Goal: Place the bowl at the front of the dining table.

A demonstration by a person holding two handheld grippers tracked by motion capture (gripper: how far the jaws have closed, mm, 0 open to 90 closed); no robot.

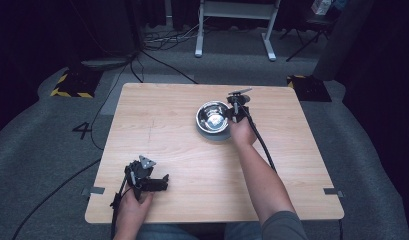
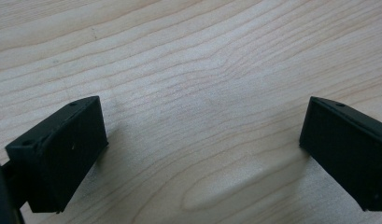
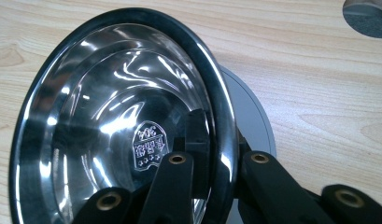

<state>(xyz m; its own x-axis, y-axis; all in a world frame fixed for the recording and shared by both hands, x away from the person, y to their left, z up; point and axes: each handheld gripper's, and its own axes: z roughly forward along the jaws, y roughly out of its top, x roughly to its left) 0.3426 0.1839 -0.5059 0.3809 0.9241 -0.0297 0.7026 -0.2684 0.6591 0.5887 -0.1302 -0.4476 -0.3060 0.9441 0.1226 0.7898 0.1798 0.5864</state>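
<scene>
Grey carpet and dark walls surround a pale wooden surface, with cables trailing over the floor behind it and the white legs of a desk farther back.

On the far right part of the surface sits a shiny steel bowl. The right tool is at the bowl's right edge, held by the person's right hand, whose forearm reaches up from the near edge. In the right gripper view the bowl is tipped up on its side with its dark rim clamped between the two jaws, one inside the bowl and one outside; a small stamped mark shows on the bowl's bottom. Behind the bowl lies a flat grey round plate, touching or just beside it.

Near the front left corner, well apart from the bowl, the left tool rests low over the surface in the person's left hand. Its jaws stand wide, with bare wood between them.
</scene>
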